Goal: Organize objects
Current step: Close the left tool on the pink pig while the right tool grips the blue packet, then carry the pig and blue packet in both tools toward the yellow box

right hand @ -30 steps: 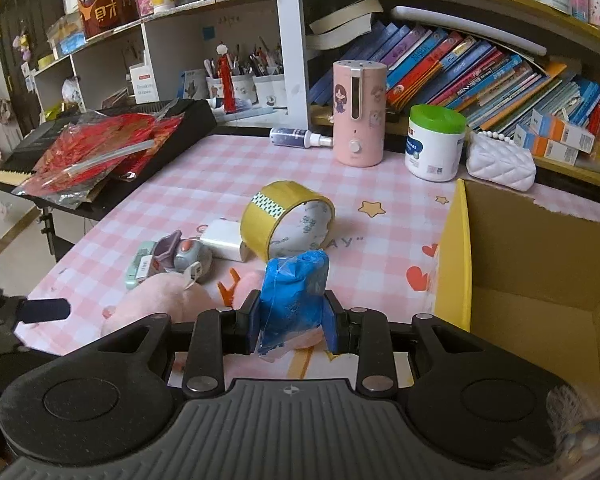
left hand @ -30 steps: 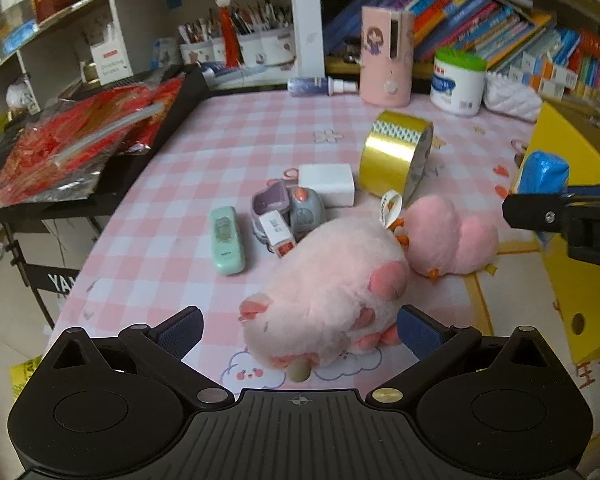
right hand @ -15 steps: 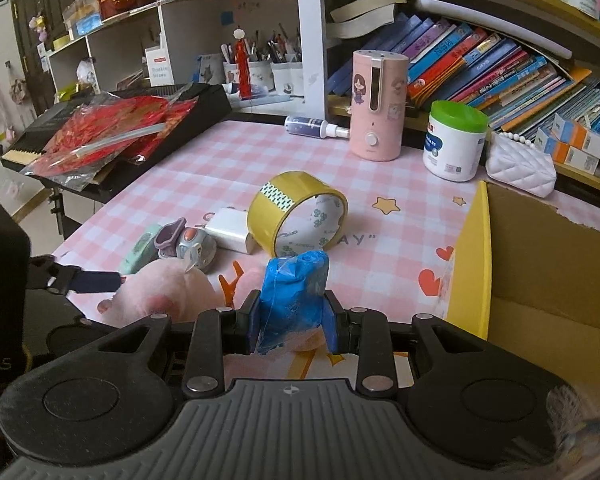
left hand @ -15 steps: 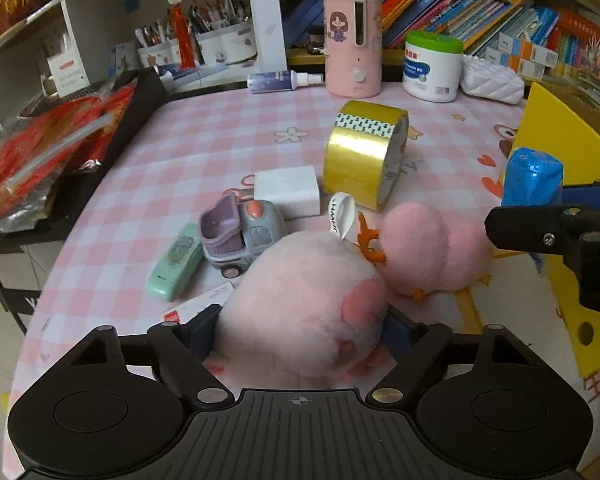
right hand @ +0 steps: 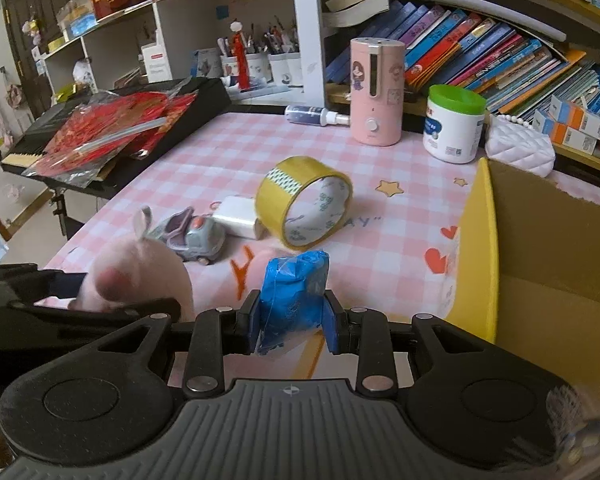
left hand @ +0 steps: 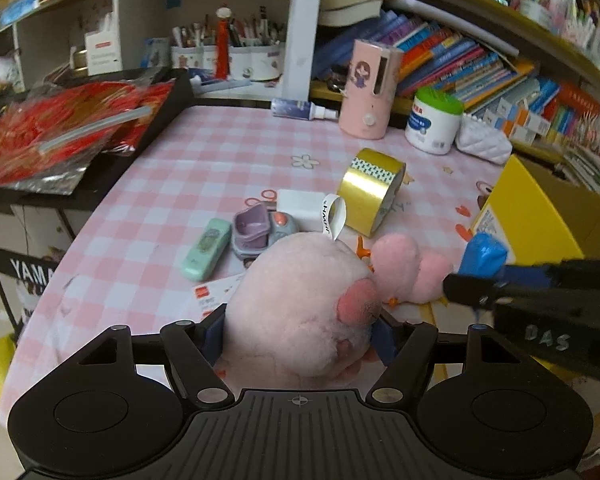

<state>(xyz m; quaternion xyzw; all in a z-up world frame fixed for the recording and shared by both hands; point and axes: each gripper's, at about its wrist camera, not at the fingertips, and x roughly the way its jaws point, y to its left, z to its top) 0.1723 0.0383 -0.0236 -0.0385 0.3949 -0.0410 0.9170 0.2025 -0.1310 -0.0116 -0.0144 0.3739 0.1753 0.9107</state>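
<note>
Looking through left wrist view: I saw my left gripper (left hand: 300, 334) with its jaws just closed in onto the pink plush paw (left hand: 300, 304), pads pressing its sides, the toy bulging up between them.
Paw's place: it sat low at the near edge of the pink checked table (left hand: 204, 168), touching a second pink plush (left hand: 408, 268) to its right.
Loose things beyond: a mint green case (left hand: 203, 254), a toy car (left hand: 260, 232), a white block (left hand: 302, 206) and a gold tape roll (left hand: 370, 190) standing on edge.
Yellow box, left view: the yellow cardboard box (left hand: 540, 216) stood at the right; I could not see into it from there.
Shelf pots: white pen cups (left hand: 236, 58) held pens upright.
Right wrist view: my right gripper (right hand: 292, 318) was narrowly closed on a crumpled blue packet (right hand: 294, 298), clamped upright between the pads.
Packet's place: it hung above the table, just beside the box's yellow wall (right hand: 474, 248), outside it.
Box interior: the part I could see showed bare brown cardboard; the rest was out of frame.
Back row: a pink cylinder appliance (right hand: 376, 92), a green-lidded white jar (right hand: 454, 126), lid on, and a white quilted pouch (right hand: 518, 150), closed.
</note>
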